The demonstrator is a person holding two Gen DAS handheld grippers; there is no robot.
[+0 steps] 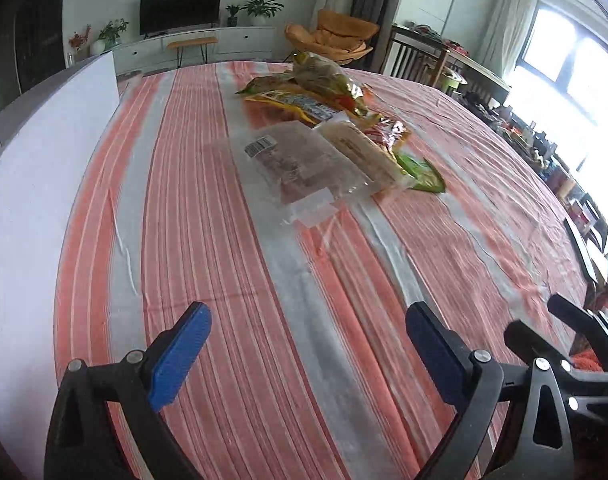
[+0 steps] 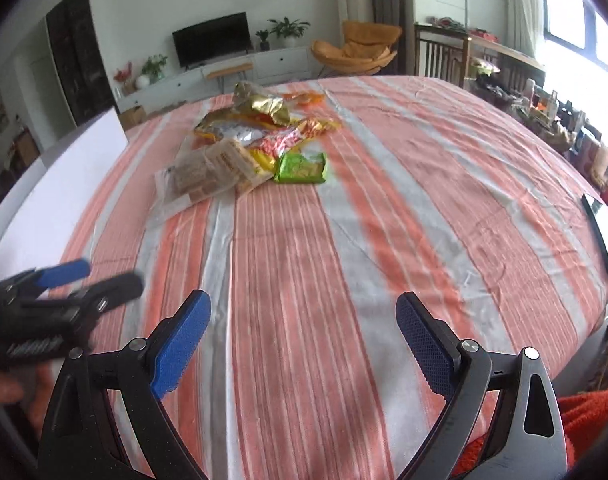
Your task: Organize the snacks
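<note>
Both tongs stand apart with nothing between their pads, over bare cloth near the counter's front edge. The left tongs [image 1: 306, 334] carry ribbed blue pads on black, angular plastic arms joined with silver rivets; the right tongs [image 2: 302, 322] are the same make, the pad [image 2: 422, 338] showing a fine diamond grid. In the right wrist view the left tongs appear again at the left edge, blurred.

The counter [image 1: 224, 280] is round and covered with a thin, slightly wrinkled cloth [image 2: 444, 184] in broad coral and pale grey stripes with fine white lines.

The snacks [image 2: 248, 148] lie in a loose, overlapping heap on the far half of the counter, well apart from both tongs. Nearest is a flat clear packet [image 1: 300, 164] of crinkly plastic with a barcode label, brownish contents showing through. Touching its right side is a pale, oblong packet [image 1: 364, 152], and beside that a small, glossy green packet [image 2: 302, 168], rectangular with crimped ends. Behind them lie shiny gold and yellow foil bags [image 2: 260, 110], crumpled and partly overlapping.

A flat white board [image 1: 44, 160] stands along the counter's left edge. A dark, flat slab [image 2: 604, 232] with a shiny face lies at the right edge.
</note>
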